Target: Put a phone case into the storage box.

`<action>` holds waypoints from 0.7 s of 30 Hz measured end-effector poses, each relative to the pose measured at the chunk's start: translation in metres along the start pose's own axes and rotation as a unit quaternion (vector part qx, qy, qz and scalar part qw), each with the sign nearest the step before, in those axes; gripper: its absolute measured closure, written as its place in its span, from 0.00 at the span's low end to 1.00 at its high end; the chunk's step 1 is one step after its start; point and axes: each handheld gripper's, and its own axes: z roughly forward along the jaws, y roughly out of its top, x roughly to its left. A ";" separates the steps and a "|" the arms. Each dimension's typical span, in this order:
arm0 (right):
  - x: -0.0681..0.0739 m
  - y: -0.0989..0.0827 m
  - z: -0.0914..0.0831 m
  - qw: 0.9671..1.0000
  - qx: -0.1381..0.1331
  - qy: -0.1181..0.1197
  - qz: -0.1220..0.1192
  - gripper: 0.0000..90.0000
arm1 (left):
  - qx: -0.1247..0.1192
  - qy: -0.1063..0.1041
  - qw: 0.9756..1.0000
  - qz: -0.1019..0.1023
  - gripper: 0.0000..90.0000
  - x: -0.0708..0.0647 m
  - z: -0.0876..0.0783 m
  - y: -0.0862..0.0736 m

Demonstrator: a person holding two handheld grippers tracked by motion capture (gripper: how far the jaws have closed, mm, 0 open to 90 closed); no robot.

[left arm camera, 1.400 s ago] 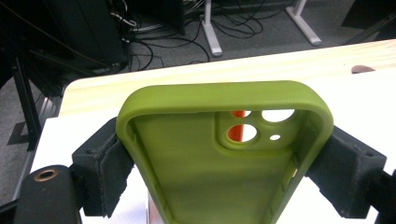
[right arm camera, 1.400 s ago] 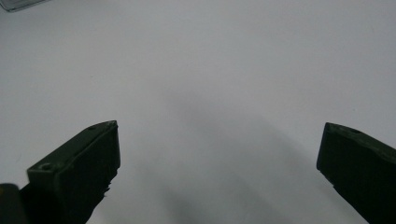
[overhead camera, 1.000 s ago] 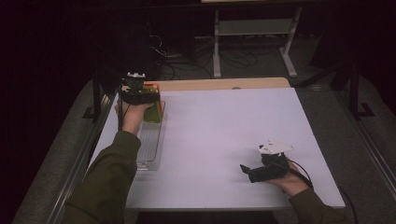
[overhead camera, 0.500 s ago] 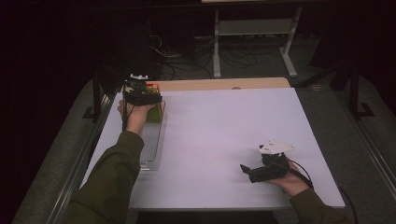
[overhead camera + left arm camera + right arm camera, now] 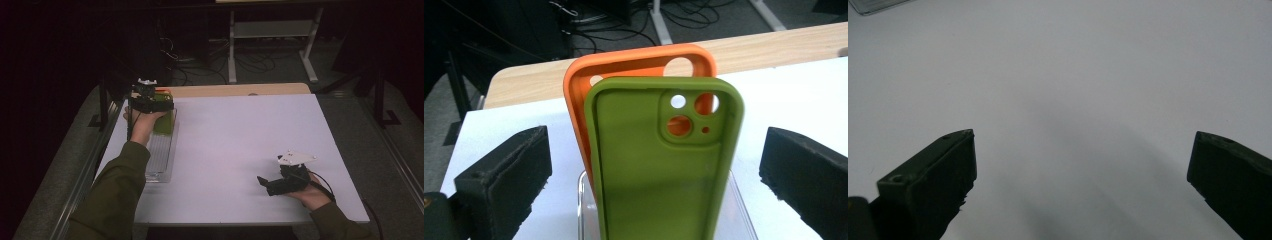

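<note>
Left gripper (image 5: pixel 654 165) just opened around green case (image 5: pixel 664 165), orange case (image 5: pixel 634 65) seemingly touching behind.

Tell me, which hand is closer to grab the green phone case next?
Probably the left. The left gripper has just opened, jaws either side of the green phone case standing in the clear rack. The right gripper rests open, far across the table.

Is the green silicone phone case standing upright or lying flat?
Upright: the green silicone phone case stands on end in the clear rack, before the orange case.
</note>
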 end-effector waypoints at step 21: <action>-0.001 0.002 -0.002 1.000 -0.003 0.006 -0.003 0.00 | -0.025 -0.188 0.978 0.092 0.00 -0.013 -0.059 -0.019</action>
